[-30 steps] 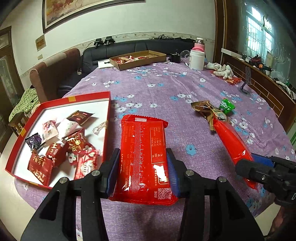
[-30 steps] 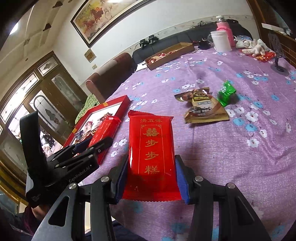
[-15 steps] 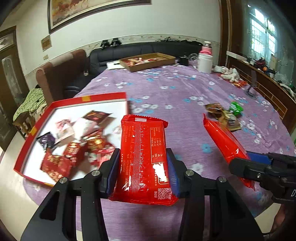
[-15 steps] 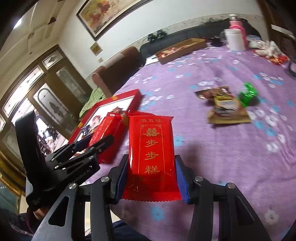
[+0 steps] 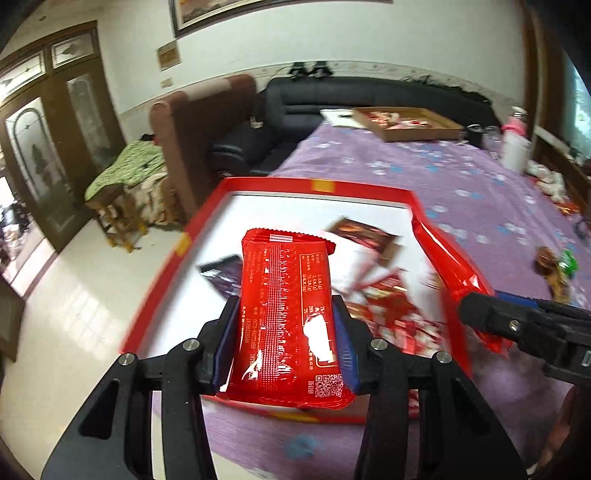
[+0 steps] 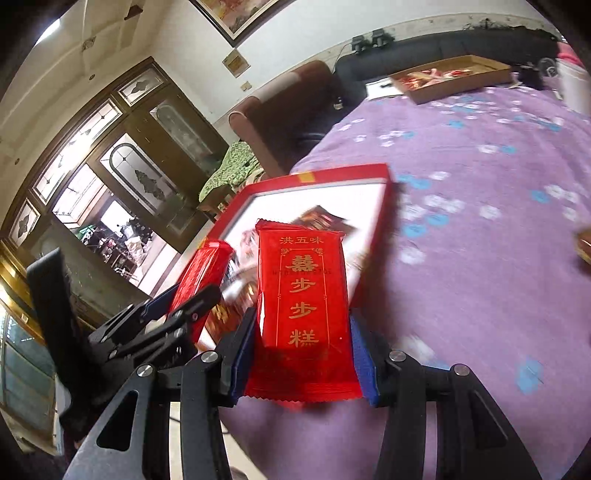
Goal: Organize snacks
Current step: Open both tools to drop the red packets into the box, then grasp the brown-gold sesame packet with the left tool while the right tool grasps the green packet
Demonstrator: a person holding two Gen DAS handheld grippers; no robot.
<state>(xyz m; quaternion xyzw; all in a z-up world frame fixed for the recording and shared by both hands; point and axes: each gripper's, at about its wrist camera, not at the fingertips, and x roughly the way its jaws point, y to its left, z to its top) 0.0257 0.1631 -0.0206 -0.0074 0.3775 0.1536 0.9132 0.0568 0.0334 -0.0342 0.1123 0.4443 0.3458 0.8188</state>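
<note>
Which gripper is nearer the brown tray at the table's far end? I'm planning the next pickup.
Right, narrowly. Both grippers hold red packs over the red box, far short of the brown tray.

Black sofa [image 5: 332, 99], brown armchair [image 5: 199, 122], framed painting [image 6: 236, 14], white canister [image 5: 517, 151] on purple floral tablecloth [image 6: 480, 184].

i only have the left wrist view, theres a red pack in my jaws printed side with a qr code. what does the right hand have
Observer: The right gripper is shut on a second red snack pack, its face with gold characters towards that camera.
Operator: is that one over the tray yet
Observer: Its far end overlaps the red tray at the near right corner; whether it is above the inside, I cannot tell.
Operator: anything loose on that side of the table
Observer: A gold-edged wrapper shows at that view's right edge, on the purple cloth.
</note>
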